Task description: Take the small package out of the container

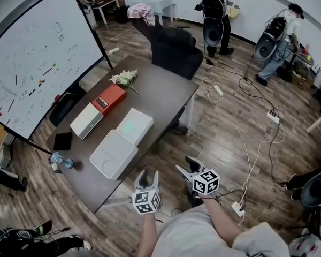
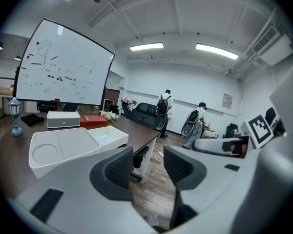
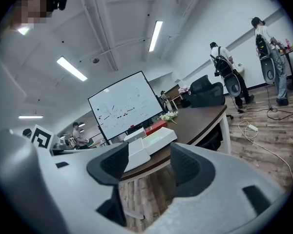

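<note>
Entry: small package (image 1: 128,127) (pale green, presumably) is recorded inside the white container (image 1: 148,121) on the table (image 1: 166,87), apart from left gripper (image 1: 148,173) and right gripper (image 1: 186,165), both carried open and empty; the container may be dragged if its wall is pinched too.

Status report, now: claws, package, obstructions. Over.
Left claw and right claw open, empty, short of the table. White container open, greenish thing inside, untouched. Lid beside it; nothing blocking.
</note>
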Motion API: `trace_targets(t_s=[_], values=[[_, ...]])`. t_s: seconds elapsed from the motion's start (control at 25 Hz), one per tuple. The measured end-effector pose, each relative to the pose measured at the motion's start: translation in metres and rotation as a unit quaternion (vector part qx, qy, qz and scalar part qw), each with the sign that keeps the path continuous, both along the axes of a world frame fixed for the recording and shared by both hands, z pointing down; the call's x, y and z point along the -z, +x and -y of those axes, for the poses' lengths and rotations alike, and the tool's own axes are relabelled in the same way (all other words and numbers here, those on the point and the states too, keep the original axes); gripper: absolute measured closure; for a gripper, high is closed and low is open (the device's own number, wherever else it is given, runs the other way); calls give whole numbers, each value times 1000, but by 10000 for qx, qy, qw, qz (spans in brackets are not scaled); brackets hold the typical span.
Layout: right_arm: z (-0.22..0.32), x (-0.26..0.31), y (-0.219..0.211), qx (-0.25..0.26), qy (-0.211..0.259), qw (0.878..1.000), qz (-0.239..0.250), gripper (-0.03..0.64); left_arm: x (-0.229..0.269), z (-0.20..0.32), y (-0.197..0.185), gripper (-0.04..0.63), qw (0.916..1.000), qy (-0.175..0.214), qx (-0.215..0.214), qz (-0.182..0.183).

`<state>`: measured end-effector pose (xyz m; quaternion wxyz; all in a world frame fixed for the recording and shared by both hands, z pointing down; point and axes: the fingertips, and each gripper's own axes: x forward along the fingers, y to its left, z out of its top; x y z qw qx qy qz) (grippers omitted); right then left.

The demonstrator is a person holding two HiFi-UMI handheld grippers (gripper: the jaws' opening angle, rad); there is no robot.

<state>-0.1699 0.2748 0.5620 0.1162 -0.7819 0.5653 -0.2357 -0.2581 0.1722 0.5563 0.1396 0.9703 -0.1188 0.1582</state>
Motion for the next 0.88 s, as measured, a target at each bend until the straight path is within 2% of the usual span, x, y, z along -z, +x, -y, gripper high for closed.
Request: trace_targets(t_s=[0.12,0.36,0.88], values=[[15,3,23,77,-8,10000,-32,346,4,16,24,410,10000,31,9,-14],[34,11,70,149,63,9999,7,348,17,41,71,410,9999,86,132,-28],[71,10,162,432,102,9989,155,353,27,80,150,411,9974,228,684,-3]])
